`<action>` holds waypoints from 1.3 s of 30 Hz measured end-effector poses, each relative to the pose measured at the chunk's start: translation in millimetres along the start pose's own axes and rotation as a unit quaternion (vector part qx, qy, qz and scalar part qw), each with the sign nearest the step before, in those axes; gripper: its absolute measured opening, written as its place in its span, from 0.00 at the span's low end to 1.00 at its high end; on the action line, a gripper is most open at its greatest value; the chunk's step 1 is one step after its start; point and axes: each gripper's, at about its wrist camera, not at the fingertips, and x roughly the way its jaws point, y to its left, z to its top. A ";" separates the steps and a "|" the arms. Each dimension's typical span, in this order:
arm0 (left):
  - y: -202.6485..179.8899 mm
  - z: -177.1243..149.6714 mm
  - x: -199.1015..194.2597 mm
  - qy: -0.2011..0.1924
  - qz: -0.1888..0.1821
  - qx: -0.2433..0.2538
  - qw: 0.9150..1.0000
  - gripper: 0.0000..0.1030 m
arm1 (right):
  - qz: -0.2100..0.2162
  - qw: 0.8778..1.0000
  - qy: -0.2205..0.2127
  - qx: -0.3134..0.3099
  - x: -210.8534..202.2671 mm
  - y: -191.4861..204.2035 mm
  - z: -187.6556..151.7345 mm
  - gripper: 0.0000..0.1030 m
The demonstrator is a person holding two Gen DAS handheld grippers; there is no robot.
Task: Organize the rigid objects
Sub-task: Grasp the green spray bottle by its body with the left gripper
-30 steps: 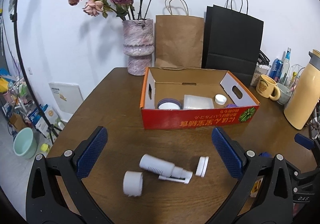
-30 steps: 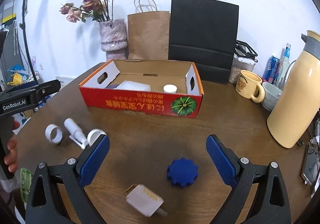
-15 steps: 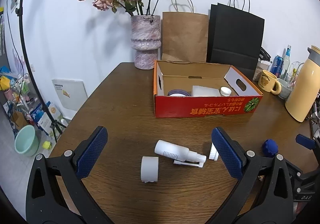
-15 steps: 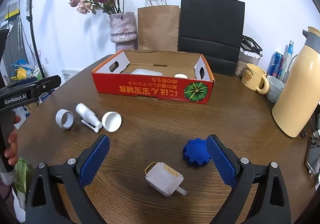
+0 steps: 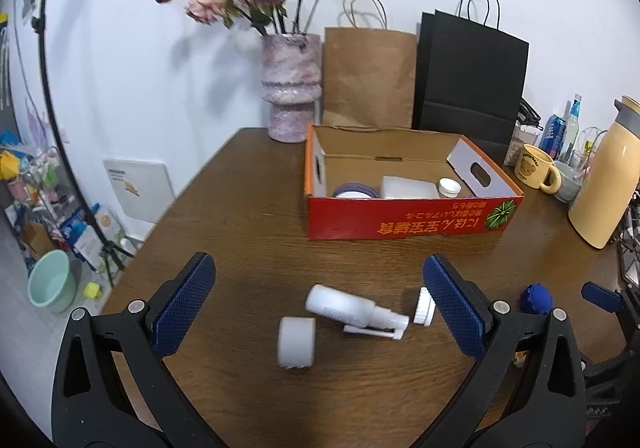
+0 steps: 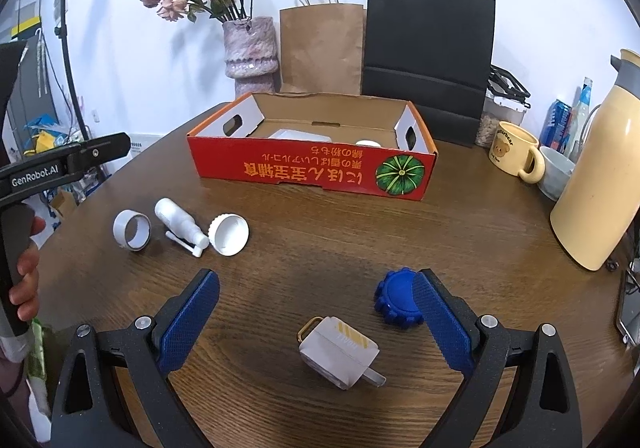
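The wooden table carried every item. Toward its far side stood the red cardboard box, open-topped, holding a white rectangular container, a purple-rimmed lid and a small white cap. Behind the box were a black paper bag, a brown paper bag and a vase of dried roses; a yellow thermos and a yellow mug stood to the right.

The left gripper hung above the table with jaws wide, holding nothing; between its fingers lay a white spray bottle on its side, with a white ring just beside it and a white ribbed lid at its nozzle end. The right gripper was likewise spread wide and empty, with a white plug adapter lying between its fingers and a blue toothed cap just beside its right finger.
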 end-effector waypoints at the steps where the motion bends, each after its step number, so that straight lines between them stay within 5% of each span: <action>1: 6.6 -1.0 -12.7 -0.006 0.009 0.000 1.000 1.00 | 0.001 1.000 0.000 -0.001 -0.7 0.1 -0.5 0.97; 5: 40.0 -24.7 -63.3 -0.015 0.065 0.006 0.998 1.00 | 0.015 1.000 -0.009 -0.010 -9.5 3.1 -6.5 0.97; 10: 75.4 -93.2 -93.1 0.061 0.149 -0.005 0.987 1.00 | 0.035 0.999 -0.009 -0.023 -14.7 11.5 -18.3 0.97; 15: 84.7 -137.9 -100.6 0.122 0.122 -0.052 0.984 1.00 | 0.051 0.998 -0.005 -0.038 -18.7 24.7 -31.4 0.97; 39: 64.2 -182.8 -95.9 0.148 0.076 -0.072 0.983 1.00 | 0.053 0.997 -0.007 -0.046 -64.7 52.0 -93.2 0.97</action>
